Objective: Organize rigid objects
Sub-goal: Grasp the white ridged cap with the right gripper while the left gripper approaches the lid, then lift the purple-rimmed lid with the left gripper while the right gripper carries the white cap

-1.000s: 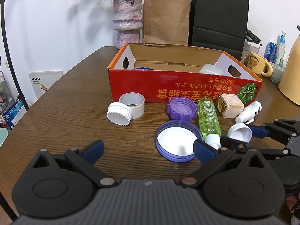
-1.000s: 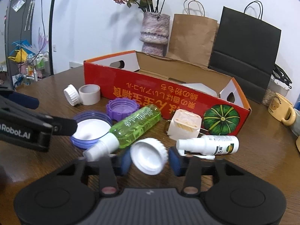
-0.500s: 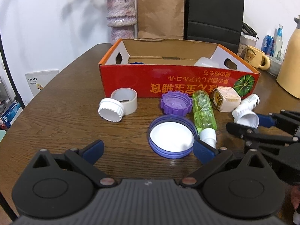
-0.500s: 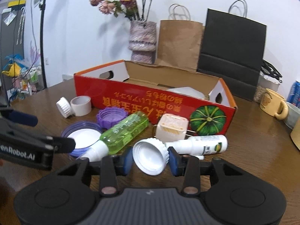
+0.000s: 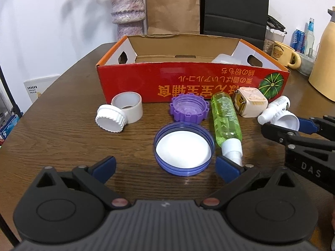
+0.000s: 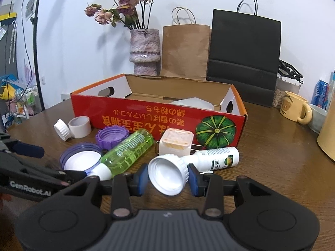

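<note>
My right gripper is shut on a white ribbed cap and holds it above the table; the cap also shows in the left wrist view. My left gripper is open and empty, just in front of a blue-rimmed lid. A green spray bottle, a purple lid, a white tape roll, another white cap, a cream cube and a white bottle lie before the red cardboard box.
A vase of dried flowers, a brown paper bag and a black bag stand behind the box. A yellow mug and a tan jug stand at the right.
My right gripper has lifted the white cap off the table and raised it. My left gripper has risen and drawn back a little, still open.
</note>
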`<state>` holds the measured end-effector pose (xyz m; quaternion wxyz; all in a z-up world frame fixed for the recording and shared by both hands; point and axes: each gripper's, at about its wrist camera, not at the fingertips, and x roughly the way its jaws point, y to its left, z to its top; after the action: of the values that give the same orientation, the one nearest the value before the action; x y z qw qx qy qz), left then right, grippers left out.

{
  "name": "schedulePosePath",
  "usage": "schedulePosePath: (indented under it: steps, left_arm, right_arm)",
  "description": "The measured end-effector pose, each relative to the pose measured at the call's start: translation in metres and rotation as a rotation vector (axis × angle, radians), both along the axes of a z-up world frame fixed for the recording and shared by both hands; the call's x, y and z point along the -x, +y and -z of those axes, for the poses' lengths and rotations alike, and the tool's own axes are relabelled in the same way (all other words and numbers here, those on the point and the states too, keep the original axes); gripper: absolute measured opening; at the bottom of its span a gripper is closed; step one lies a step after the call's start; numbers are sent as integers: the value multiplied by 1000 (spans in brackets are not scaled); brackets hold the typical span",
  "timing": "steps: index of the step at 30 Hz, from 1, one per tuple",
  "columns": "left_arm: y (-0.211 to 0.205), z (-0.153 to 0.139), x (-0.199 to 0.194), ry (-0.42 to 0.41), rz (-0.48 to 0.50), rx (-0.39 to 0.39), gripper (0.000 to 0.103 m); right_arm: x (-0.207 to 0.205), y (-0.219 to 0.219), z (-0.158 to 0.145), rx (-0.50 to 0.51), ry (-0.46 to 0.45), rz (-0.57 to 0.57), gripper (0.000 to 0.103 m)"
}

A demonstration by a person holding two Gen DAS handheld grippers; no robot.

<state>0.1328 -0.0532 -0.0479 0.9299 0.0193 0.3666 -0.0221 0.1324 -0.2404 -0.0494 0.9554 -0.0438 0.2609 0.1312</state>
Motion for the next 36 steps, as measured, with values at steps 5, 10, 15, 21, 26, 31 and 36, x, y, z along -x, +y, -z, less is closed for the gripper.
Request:
schedulePosePath:
  steps: [5,10,15,21,26,31,36]
  left_arm:
    - [-4,4,-8,5,-8,3,103]
    - [-9,6,-15,1,-8,10,103]
    - [-12,8,-17,-12,-8,13,96]
    - [-12,7,-16,-42,-14,16,78]
    - [-10,6,-15,-55,-17,28,68]
    - [-9,5,-14,-54,-9,39,68]
    - [-6,2,-13,-57,-13,52,68]
  right_arm:
    - [2,0,0,-1,-6,0,39]
    - [1,-1,0,-9,-2,8,39]
    - [0,-1,0,-10,2,8,39]
    - [0,-1,0,-10,4,8,39]
    - [0,-1,0,-10,4,9,39]
    - [-1,-1,1,-13,4,20,39]
    - [-1,-3,1,-20,10,23,39]
